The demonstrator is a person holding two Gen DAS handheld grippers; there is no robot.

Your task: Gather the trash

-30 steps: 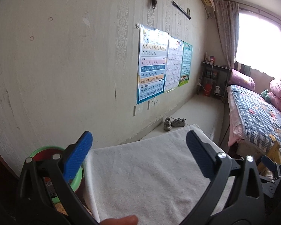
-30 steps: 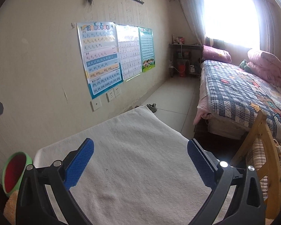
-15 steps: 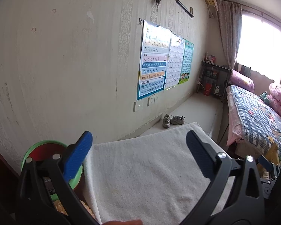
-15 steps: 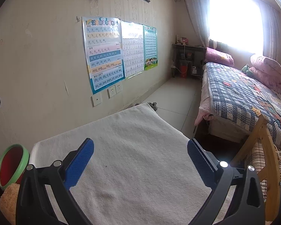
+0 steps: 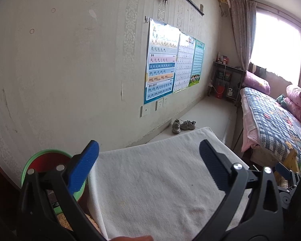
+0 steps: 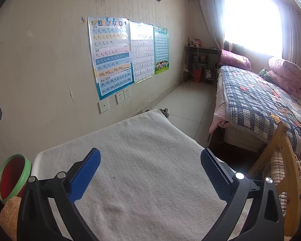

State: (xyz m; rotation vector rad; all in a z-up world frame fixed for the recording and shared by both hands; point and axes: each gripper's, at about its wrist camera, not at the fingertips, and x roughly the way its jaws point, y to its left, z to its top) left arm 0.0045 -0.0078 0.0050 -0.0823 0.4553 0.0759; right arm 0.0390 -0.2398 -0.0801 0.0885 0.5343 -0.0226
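My left gripper (image 5: 150, 162) is open and empty, held above a table covered with a white towel (image 5: 160, 182). A green bin with a red inside (image 5: 42, 162) stands at the table's left end, behind the left finger. My right gripper (image 6: 150, 166) is open and empty above the same white towel (image 6: 142, 152). The green bin (image 6: 14, 174) shows at the far left of the right wrist view. I see no piece of trash on the towel in either view.
An orange cloth (image 6: 9, 214) lies below the bin. A wall with posters (image 6: 110, 56) runs behind the table. A bed with a plaid quilt (image 6: 260, 100) and a wooden chair (image 6: 281, 160) stand to the right. Shoes (image 5: 182, 125) lie on the floor beyond the table.
Both grippers have tilted slightly, so the views have shifted a little along the wall. Both stay open and empty over the towel.
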